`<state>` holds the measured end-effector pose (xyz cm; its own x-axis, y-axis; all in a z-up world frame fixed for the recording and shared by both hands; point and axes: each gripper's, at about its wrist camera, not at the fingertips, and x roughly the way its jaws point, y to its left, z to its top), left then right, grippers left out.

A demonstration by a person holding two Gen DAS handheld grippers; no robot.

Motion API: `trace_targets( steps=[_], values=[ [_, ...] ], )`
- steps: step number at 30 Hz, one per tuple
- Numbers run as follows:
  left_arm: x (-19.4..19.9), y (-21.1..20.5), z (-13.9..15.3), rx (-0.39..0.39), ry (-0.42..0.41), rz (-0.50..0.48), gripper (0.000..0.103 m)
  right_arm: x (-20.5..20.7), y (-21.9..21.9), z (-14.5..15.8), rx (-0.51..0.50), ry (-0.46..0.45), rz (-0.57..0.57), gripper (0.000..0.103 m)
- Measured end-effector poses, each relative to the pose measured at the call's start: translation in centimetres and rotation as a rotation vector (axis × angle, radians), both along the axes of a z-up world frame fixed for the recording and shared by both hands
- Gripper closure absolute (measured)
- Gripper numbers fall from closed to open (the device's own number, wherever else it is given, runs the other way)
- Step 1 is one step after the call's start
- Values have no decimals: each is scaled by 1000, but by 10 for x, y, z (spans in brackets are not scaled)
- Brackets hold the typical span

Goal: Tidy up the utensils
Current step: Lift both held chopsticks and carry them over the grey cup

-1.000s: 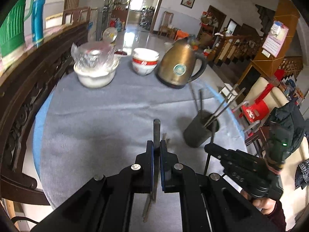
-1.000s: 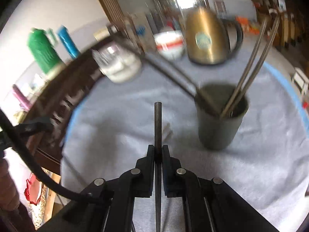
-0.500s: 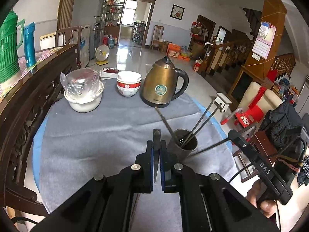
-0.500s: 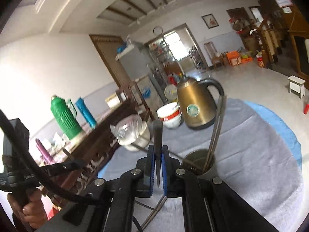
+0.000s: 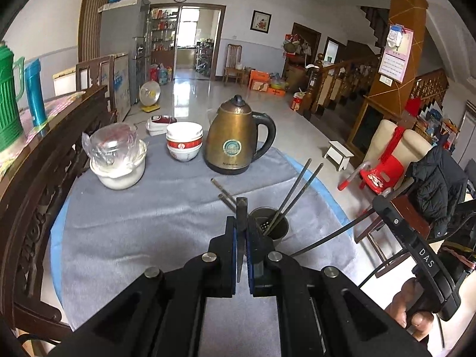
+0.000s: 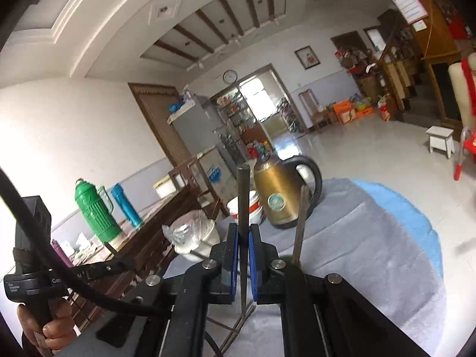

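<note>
A: Chopsticks point(image 5: 300, 192), several dark ones, stood leaning in the dark holder cup point(image 5: 272, 229), which sat on the grey cloth point(image 5: 142, 217) just beyond my left gripper point(image 5: 242, 239). Was that gripper holding anything?

B: Yes. From my console its blue-padded jaws were clamped on one dark chopstick point(image 5: 241, 211), which ran up between them with its tip just left of the cup's rim.

A: And the right gripper point(image 6: 244, 245)?

B: Likewise closed on a single dark chopstick point(image 6: 242, 202), held upright, its top end against the background beside the brass kettle point(image 6: 278, 196). The right wrist view was tilted upward, showing ceiling. Another stick point(image 6: 300, 223) rose from the cup just right of the jaws; the cup itself was mostly hidden behind the gripper body there.

A: What else stood on the cloth?

B: At the far side, from left to right in the left wrist view: a white bowl with a plastic-wrapped container point(image 5: 116, 154), stacked red-and-white bowls point(image 5: 184, 141), then the kettle point(image 5: 236, 136). The person's right hand point(image 5: 412, 316) appeared at near right.
</note>
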<state>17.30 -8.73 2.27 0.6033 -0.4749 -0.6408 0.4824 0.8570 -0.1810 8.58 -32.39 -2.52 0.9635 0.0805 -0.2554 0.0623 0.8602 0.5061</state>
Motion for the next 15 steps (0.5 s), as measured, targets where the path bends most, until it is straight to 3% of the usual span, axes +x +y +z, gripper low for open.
trace_targets(
  steps=[15],
  values=[
    [11,-29,35,-23,-77,-12,97,2,-14,15,-27,-64,-137,96]
  ],
)
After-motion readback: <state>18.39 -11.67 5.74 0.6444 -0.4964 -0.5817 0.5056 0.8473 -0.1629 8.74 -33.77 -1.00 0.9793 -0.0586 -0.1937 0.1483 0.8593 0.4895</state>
